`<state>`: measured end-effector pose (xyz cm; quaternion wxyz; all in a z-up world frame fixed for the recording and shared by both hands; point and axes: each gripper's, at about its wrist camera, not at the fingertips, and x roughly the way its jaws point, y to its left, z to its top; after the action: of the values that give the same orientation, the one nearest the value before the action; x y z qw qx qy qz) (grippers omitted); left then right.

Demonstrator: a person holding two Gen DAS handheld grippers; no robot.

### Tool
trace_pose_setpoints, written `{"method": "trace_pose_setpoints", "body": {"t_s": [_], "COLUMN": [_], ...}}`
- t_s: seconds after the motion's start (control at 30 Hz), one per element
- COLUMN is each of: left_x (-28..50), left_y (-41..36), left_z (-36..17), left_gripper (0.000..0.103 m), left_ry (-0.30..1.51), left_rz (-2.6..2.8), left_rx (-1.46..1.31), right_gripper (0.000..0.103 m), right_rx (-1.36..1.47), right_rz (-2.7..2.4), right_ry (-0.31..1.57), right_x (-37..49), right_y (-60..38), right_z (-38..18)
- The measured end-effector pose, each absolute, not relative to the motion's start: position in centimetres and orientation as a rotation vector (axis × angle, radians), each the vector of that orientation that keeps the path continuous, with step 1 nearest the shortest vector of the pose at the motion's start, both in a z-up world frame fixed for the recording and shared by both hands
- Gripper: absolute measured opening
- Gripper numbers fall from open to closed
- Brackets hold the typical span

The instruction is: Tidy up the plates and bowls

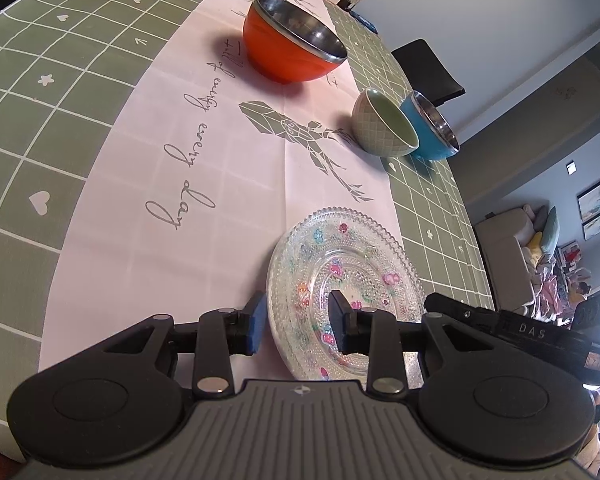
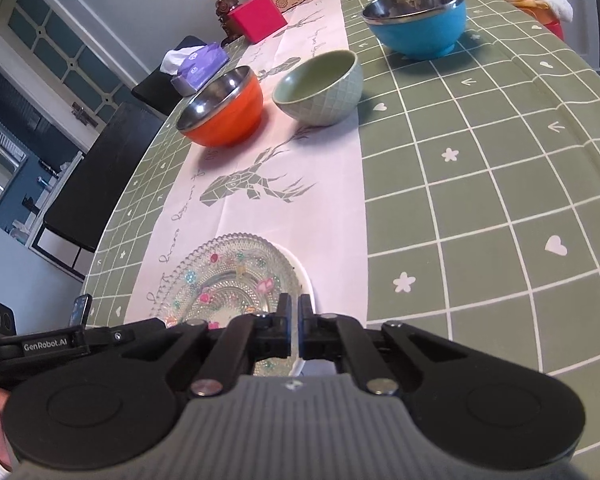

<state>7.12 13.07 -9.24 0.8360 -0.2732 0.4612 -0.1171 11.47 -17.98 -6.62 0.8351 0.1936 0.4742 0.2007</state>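
- The right gripper (image 2: 294,312) is pinched almost flat on the near rim of the glass plate (image 2: 236,276), which sits over a white plate (image 2: 306,280) on the pink runner near the table's near edge.
- The left gripper (image 1: 298,320) stands partly spread, with the glass plate's rim between its pads; contact is unclear.
- Further out, the orange bowl (image 2: 224,108), green bowl (image 2: 320,88) and blue bowl (image 2: 416,20) stand apart and unnested, so most sorting seems left.

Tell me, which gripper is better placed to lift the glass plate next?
Probably the right gripper: its jaws are shut on the glass plate's rim. The left gripper is open, straddling the opposite rim.
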Motion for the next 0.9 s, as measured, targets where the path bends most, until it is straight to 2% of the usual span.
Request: {"method": "trace_pose_setpoints", "body": {"t_s": [0.03, 0.1, 0.13, 0.23, 0.4, 0.47, 0.53, 0.83, 0.9], "left_x": [7.1, 7.0, 7.1, 7.1, 7.1, 7.1, 7.1, 8.0, 8.5], "left_y": [13.0, 13.1, 13.1, 13.2, 12.9, 12.8, 12.8, 12.8, 13.0], "left_z": [-9.2, -9.2, -9.3, -9.2, -9.1, -9.1, -9.2, -8.9, -8.6], "left_gripper": [0.037, 0.037, 0.037, 0.037, 0.026, 0.020, 0.019, 0.018, 0.014], "left_ry": [0.977, 0.980, 0.982, 0.982, 0.981, 0.981, 0.980, 0.977, 0.971], "left_rz": [-0.249, -0.248, -0.247, -0.244, -0.241, -0.234, -0.230, -0.194, -0.184], "left_rx": [-0.575, -0.571, -0.573, -0.571, -0.535, -0.518, -0.509, -0.497, -0.502], "right_gripper": [0.011, 0.042, 0.043, 0.043, 0.041, 0.031, 0.027, 0.027, 0.027], "right_rx": [0.416, 0.442, 0.464, 0.477, 0.477, 0.481, 0.469, 0.475, 0.470], "right_rz": [0.420, 0.426, 0.439, 0.459, 0.475, 0.480, 0.474, 0.452, 0.445], "right_ry": [1.008, 1.040, 1.058, 1.096, 1.138, 1.153, 1.150, 1.137, 1.139], "right_x": [11.5, 11.7, 11.7, 11.8, 11.8, 11.8, 11.7, 12.8, 13.6], "right_y": [-18.2, -18.4, -18.5, -18.1, -17.5, -17.4, -17.3, -16.9, -16.5], "right_z": [-6.6, -7.0, -7.2, -7.7, -8.3, -8.5, -8.5, -8.5, -8.4]}}
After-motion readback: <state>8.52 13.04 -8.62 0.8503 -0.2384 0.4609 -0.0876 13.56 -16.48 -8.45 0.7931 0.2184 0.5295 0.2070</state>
